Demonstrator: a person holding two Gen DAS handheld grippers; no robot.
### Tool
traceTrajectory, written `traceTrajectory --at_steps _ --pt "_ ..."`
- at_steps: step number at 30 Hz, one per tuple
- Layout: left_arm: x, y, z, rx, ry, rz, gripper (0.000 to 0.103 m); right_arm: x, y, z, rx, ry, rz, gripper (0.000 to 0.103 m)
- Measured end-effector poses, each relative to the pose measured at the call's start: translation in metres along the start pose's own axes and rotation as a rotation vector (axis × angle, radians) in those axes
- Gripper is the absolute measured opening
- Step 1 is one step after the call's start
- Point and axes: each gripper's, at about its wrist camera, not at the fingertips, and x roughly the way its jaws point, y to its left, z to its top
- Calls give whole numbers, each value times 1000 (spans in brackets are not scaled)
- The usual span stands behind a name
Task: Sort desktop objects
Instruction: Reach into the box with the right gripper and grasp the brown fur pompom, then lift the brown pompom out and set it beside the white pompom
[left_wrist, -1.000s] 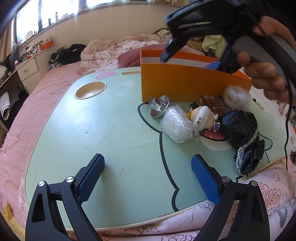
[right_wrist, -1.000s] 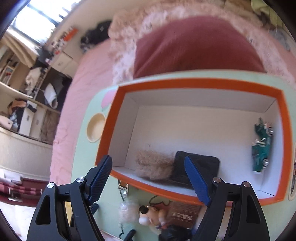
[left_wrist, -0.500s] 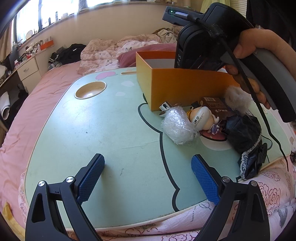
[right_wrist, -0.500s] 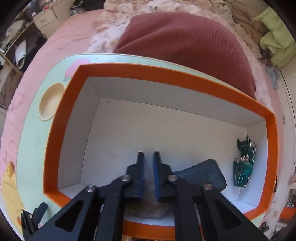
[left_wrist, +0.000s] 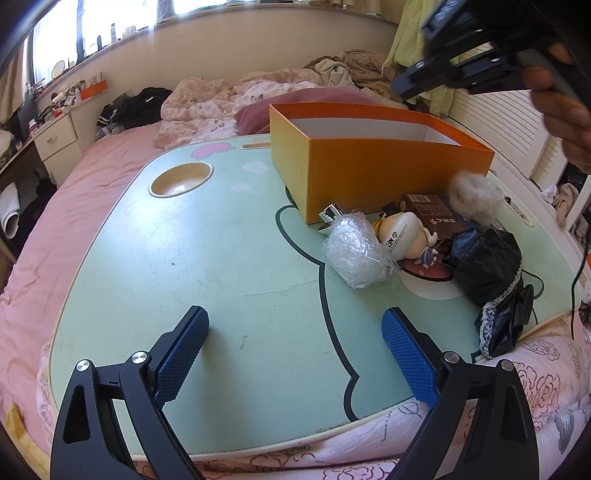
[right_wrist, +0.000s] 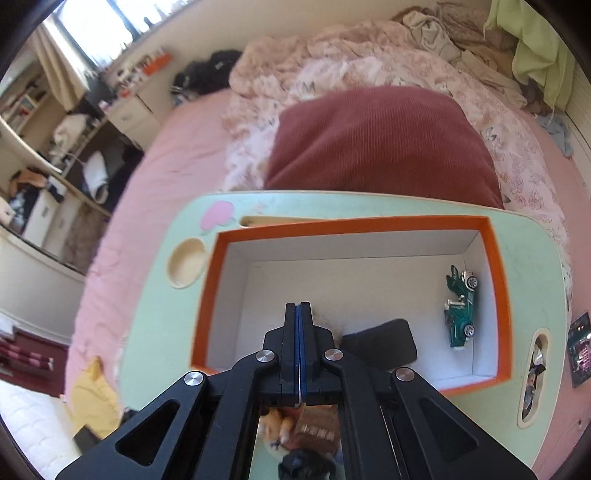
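An orange box (left_wrist: 369, 173) stands at the back of the green lap table (left_wrist: 221, 258). In the right wrist view the box (right_wrist: 210, 295) holds a green toy car (right_wrist: 460, 310), a black pouch (right_wrist: 380, 343) and a partly hidden furry thing. In front of the box lie a bubble-wrap bundle (left_wrist: 356, 251), a white figurine (left_wrist: 402, 236), a brown carton (left_wrist: 432, 214), a fluffy pompom (left_wrist: 474, 197), a black lace cloth (left_wrist: 491, 273) and a metal piece (left_wrist: 330, 214). My left gripper (left_wrist: 295, 347) is open and empty over the near table. My right gripper (right_wrist: 298, 314) is shut and empty above the box.
A round cup recess (left_wrist: 181, 179) sits at the table's back left. The table rests on a pink bed with a maroon pillow (right_wrist: 380, 147) and rumpled bedding behind the box. A cable hangs at the right edge (left_wrist: 578, 273).
My right gripper closed from open to fully shut and rose above the box. The box shifted, now covering most of the metal piece. My left gripper stayed still.
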Motion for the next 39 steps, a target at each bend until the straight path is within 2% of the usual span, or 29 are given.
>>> traceTrajectory --at_steps 3,4,5,7,13,16,18,24,28,30,33,35,39 --pt "0 0 0 0 0 0 94 12 1 5 24 22 20 5" --pt "0 0 0 0 0 0 94 20 3 5 42 54 22 12" --pt "0 0 0 0 0 0 94 24 3 6 56 68 22 28" --pt "0 0 0 0 0 -1 94 35 2 10 69 81 3 45" --pt "0 0 0 0 0 0 94 96 4 15 56 180 -104 45" --pt "0 -1 0 -1 0 0 94 120 7 9 26 239 -108 35" --pt "0 -1 0 0 -1 -1 94 112 11 8 4 206 -99 11" --pt "0 -1 0 0 -1 0 94 46 15 10 -12 56 -42 12" --pt "0 -1 0 0 -1 0 94 7 15 -5 -29 -3 12 12" --pt "0 -1 0 0 -1 0 94 0 13 -19 -25 2 45 13" --pt "0 -1 0 0 -1 0 94 6 11 -38 -20 34 108 20" --pt "0 -1 0 -1 -1 -1 94 8 9 -40 3 27 131 37" --pt "0 -1 1 0 -1 -2 94 -3 -1 -49 48 -70 154 39"
